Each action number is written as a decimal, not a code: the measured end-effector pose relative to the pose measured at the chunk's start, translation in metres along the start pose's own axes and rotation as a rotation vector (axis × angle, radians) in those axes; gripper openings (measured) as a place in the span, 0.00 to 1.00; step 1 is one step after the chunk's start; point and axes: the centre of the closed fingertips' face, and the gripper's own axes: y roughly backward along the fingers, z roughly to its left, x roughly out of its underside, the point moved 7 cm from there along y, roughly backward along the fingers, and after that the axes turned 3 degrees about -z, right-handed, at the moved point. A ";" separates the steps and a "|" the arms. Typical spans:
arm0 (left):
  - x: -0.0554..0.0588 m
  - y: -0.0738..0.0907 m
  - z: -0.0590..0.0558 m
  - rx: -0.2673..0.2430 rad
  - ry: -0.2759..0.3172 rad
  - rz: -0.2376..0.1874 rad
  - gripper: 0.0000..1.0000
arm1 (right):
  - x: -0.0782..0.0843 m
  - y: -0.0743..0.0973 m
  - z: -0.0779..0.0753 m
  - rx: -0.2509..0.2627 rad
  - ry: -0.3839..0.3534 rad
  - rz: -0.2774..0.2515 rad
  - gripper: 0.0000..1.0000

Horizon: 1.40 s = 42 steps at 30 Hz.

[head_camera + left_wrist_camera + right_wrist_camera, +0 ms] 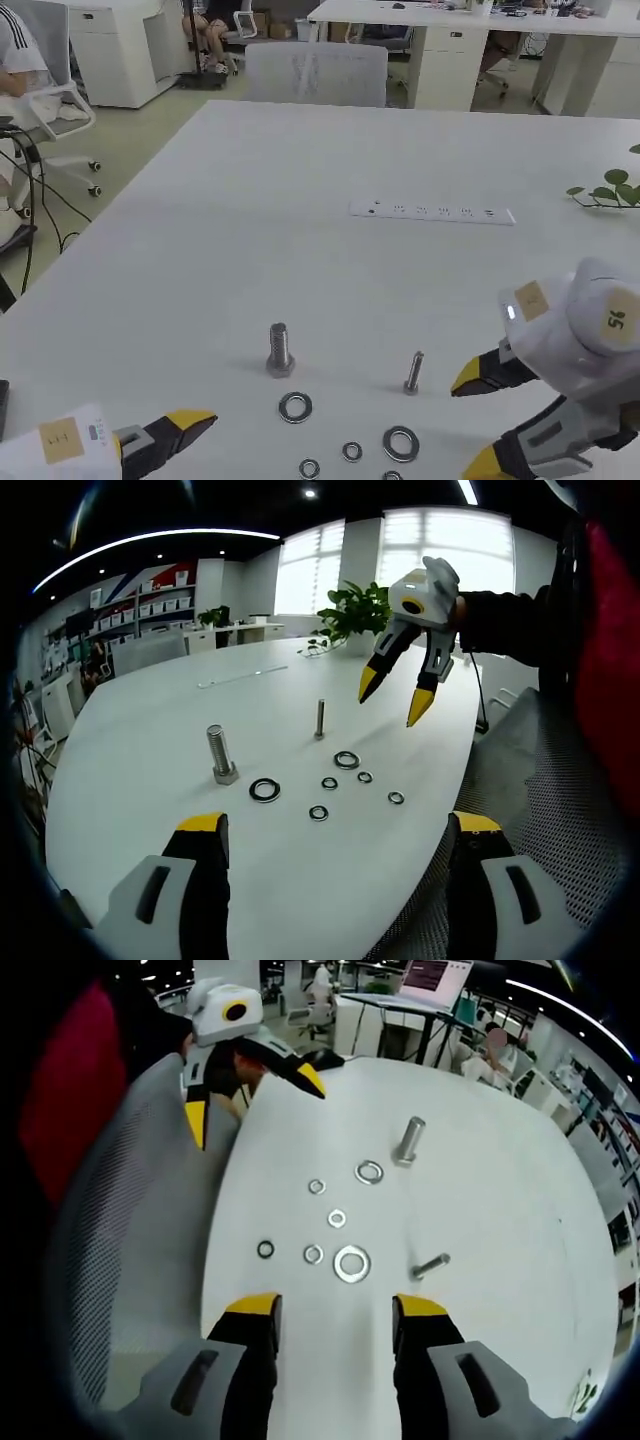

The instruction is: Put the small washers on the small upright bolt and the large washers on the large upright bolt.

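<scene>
The large upright bolt and the thin small upright bolt stand on the white table. In front of them lie two large washers and several small washers. My left gripper is open at the table's near left edge, empty. To the right of the small bolt, my right gripper hangs open and empty. In the left gripper view, my left gripper faces the bolts and washers. In the right gripper view, my right gripper is just short of a large washer.
A white power strip lies across the middle of the table. A green plant sits at the right edge. A grey chair stands at the far side. Beyond it are desks and seated people.
</scene>
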 end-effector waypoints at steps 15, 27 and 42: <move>0.002 0.000 -0.001 0.008 0.006 0.006 0.89 | -0.009 -0.012 -0.008 -0.042 0.064 0.049 0.40; 0.003 -0.003 -0.005 0.019 0.005 0.015 0.88 | -0.017 -0.038 -0.012 -0.105 0.148 0.117 0.36; 0.003 -0.003 -0.005 0.021 0.006 0.019 0.87 | -0.011 -0.060 -0.019 -0.135 0.176 0.153 0.31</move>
